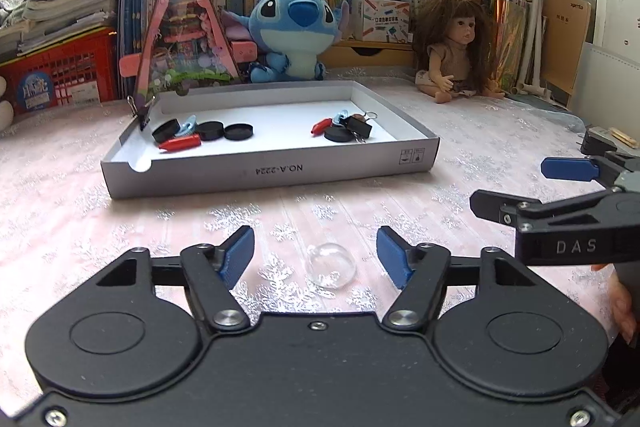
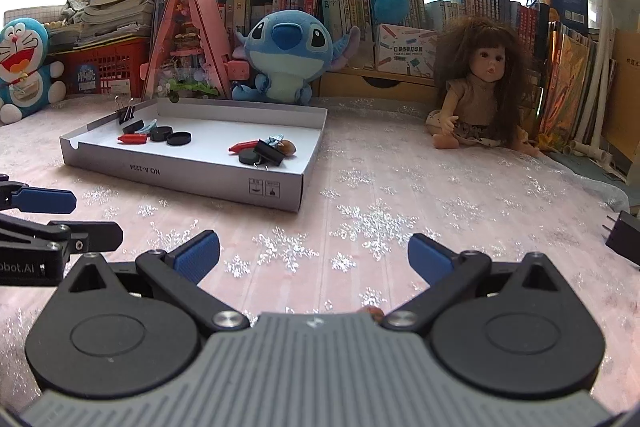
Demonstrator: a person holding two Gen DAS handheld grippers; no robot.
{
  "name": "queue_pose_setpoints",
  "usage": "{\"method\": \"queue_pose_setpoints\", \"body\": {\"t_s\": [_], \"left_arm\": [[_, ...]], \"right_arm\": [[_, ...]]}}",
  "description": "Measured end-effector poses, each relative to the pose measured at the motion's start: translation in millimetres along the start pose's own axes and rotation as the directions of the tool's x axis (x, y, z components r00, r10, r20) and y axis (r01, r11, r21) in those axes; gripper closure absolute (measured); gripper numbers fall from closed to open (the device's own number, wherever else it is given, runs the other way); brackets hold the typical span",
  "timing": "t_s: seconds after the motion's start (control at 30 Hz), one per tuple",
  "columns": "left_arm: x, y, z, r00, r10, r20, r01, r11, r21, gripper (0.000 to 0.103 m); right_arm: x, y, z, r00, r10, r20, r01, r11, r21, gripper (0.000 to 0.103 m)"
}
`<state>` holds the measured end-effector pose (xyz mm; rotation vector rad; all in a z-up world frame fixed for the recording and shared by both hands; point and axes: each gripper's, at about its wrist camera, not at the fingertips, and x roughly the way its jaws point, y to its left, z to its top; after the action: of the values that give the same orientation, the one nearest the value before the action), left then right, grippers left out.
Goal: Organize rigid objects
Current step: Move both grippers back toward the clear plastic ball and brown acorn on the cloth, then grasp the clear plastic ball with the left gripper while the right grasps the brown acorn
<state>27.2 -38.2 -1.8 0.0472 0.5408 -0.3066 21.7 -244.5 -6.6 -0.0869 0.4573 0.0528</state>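
Lining up: my left claw (image 1: 315, 254) sits low over the table with a clear dome (image 1: 331, 265) lying between its blue pads (image 1: 237, 256), not touching either one.
Left claw state: spread, pads well clear of the dome on both sides, nothing pinched.
Why there: I read this as the pre-grasp, jaws straddling the dome so one squeeze takes it across its width.
Right claw state: right claw (image 2: 314, 257) spread wide, empty; only tablecloth between its pads.
Right claw extra: a small brown thing (image 2: 372, 311) peeks out at the edge of its body, too hidden to identify.
Box: shallow grey box (image 1: 276, 167) sits further back on the table, well apart from the dome.
Box contents: two loose groups, left one with black caps (image 1: 210, 130) and a red piece (image 1: 181, 142), right one with a binder clip (image 1: 358, 125), another cap and red piece.
Why grouped: looks like sorted piles, so I judge the dome belongs in the box too.
Risk: the dome is clear, smooth and rounded; I expect it could squirt out of the pads if I close off-centre.
Surface: pink tablecloth (image 1: 80, 211) with silver snowflake print, soft-looking, flat.
Room: cluttered shelf of books behind, a blue plush toy (image 1: 294, 31), a doll (image 1: 456, 47), red baskets, bright windows above.
Far right: a black plug (image 2: 624, 235) lies on the cloth near the right claw.
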Motion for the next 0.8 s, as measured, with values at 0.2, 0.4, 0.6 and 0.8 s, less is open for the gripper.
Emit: {"method": "queue_pose_setpoints", "body": {"t_s": [0.2, 0.4, 0.6, 0.8], "left_arm": [[5, 3, -6, 1.0, -0.006, -0.023, 0.006, 1.0, -0.013, 0.053], [5, 0, -9, 1.0, -0.014, -0.014, 0.014, 1.0, 0.006, 0.058], [6, -1, -9, 1.0, -0.022, -0.007, 0.022, 1.0, 0.011, 0.065], [6, -1, -10, 1.0, -0.019, -0.007, 0.019, 1.0, 0.007, 0.072]], "right_arm": [[-4, -4, -11, 1.0, -0.023, -0.017, 0.024, 1.0, 0.02, 0.0], [-11, -7, -20, 0.999, -0.035, -0.017, 0.036, 0.999, 0.037, 0.008], [-12, -10, -25, 0.999, -0.033, -0.03, 0.034, 0.998, 0.058, 0.025], [-7, -15, -30, 0.999, -0.03, -0.04, 0.033, 0.995, 0.099, 0.045]]}}
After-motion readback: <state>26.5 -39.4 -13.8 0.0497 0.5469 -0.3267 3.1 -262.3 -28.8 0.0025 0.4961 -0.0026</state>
